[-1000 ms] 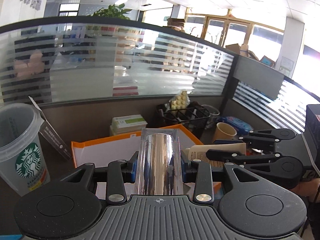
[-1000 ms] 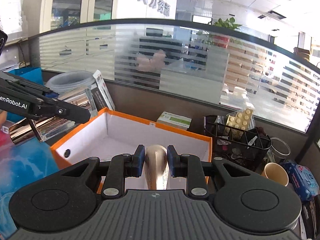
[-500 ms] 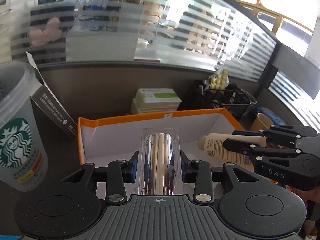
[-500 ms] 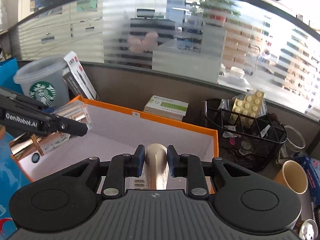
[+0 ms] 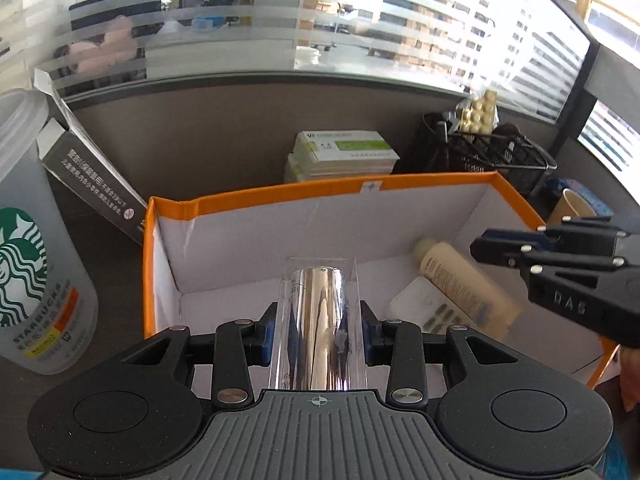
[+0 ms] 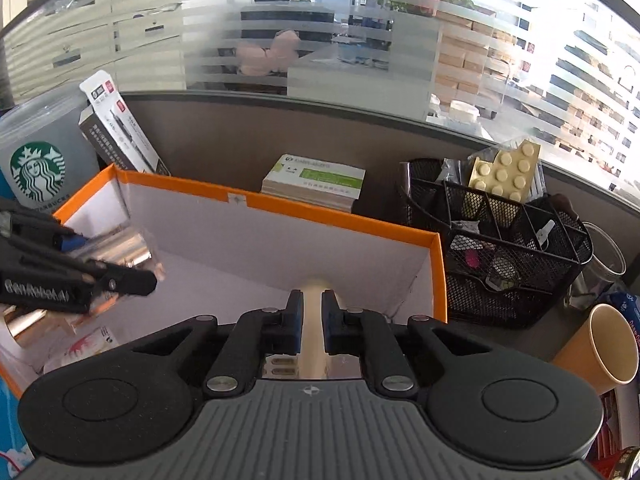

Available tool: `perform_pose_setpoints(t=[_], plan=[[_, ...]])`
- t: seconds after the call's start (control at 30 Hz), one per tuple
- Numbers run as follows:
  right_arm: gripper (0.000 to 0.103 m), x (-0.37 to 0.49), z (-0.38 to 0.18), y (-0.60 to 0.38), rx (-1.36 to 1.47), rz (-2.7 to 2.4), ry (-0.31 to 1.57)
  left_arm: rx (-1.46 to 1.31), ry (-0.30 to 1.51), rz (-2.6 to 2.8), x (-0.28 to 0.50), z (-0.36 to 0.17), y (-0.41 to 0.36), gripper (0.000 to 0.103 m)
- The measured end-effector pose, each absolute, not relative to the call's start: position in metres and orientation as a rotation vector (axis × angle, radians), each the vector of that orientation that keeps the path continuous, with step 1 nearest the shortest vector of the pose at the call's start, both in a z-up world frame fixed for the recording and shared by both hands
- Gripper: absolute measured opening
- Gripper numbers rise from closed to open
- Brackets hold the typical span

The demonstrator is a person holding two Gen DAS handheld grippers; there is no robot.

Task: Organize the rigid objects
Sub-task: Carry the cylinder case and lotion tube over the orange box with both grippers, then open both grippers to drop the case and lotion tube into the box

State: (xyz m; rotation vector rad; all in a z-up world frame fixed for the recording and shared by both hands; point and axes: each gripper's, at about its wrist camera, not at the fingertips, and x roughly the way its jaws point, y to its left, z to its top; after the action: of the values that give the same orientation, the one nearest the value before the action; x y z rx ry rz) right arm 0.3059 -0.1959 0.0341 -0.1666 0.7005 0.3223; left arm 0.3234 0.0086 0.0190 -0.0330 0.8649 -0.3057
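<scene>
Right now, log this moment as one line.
left claw: shut on silver cylinder pack | right claw: shut on cream bottle | both over orange box

Right gripper (image 6: 311, 322) pinches a cream bottle (image 6: 314, 332) inside the orange-rimmed box (image 6: 340, 222), its fingers (image 6: 294, 320) tight on the bottle.

Orange-rimmed box (image 5: 320, 190) with a white inside, shiny chrome cylinder (image 5: 320, 320) in clear packaging, cream bottle (image 5: 464, 284) at 3 o'clock, green-logo Starbucks cup (image 5: 36, 264) at 9, black mesh organizer (image 6: 496, 248).
</scene>
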Motion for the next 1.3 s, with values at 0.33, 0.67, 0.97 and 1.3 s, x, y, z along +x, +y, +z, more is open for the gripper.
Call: perform_pose_setpoints(t=[0.33, 0.67, 0.97, 1.3], plan=[[0.009, 0.305, 0.028, -0.201, -0.149, 0.321, 0.729, -0.034, 0.943, -0.29, 0.329, 0.013, 0.008, 0.035], [0.009, 0.285, 0.023, -0.212, -0.127, 0.34, 0.722, 0.0, 0.974, -0.254, 0.338, 0.011, 0.004, 0.039], [0.009, 0.26, 0.031, -0.218, -0.121, 0.357, 0.693, -0.042, 0.977, -0.259, 0.341, 0.017, 0.004, 0.06], [0.009, 0.229, 0.042, -0.223, -0.123, 0.361, 0.659, 0.0, 0.818, -0.24, 0.312, 0.066, 0.01, 0.085]])
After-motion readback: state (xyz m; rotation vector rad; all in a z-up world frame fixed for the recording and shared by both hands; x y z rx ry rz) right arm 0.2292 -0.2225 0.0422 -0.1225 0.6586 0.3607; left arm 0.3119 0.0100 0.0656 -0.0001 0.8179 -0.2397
